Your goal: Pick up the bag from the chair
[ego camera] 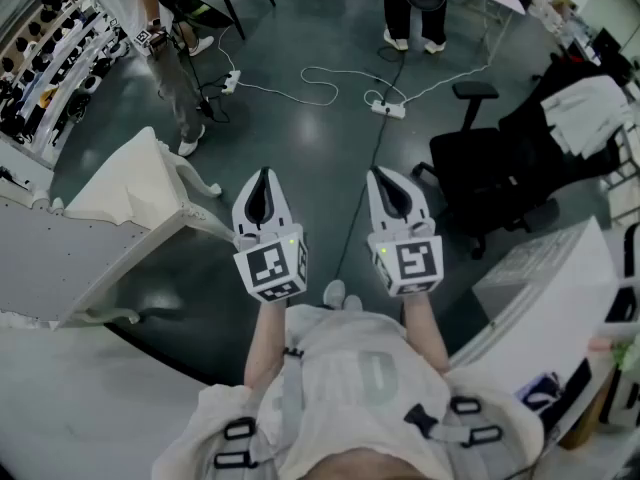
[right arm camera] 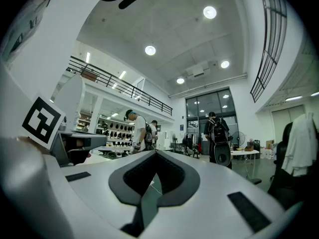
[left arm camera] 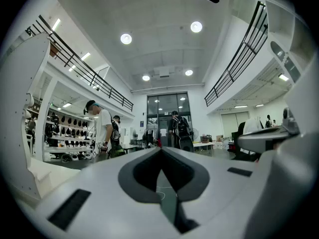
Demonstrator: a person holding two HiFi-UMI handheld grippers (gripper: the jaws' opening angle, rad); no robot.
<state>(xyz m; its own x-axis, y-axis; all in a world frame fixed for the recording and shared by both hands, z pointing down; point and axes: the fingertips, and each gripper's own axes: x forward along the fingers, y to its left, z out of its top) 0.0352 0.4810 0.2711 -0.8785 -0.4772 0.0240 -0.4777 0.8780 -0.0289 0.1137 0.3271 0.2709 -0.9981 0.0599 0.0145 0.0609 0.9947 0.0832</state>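
Note:
In the head view my left gripper (ego camera: 264, 176) and right gripper (ego camera: 386, 174) are held side by side, level, over the dark floor. Both are shut with nothing between the jaws, which meet at the tip in the left gripper view (left arm camera: 160, 149) and in the right gripper view (right arm camera: 155, 153). A black office chair (ego camera: 487, 176) stands to the right of the right gripper, about a gripper's length away. Behind it a dark heap (ego camera: 545, 128) carries a white cloth (ego camera: 590, 106). I cannot tell which of these is the bag. Neither gripper touches the chair.
A white table (ego camera: 120, 218) lies left of the left gripper and a white desk (ego camera: 560, 288) at the lower right. Power strips with white cables (ego camera: 388, 109) cross the floor ahead. Two people (ego camera: 165, 43) (ego camera: 413, 8) stand farther off. Shelves of gear (ego camera: 45, 63) line the far left.

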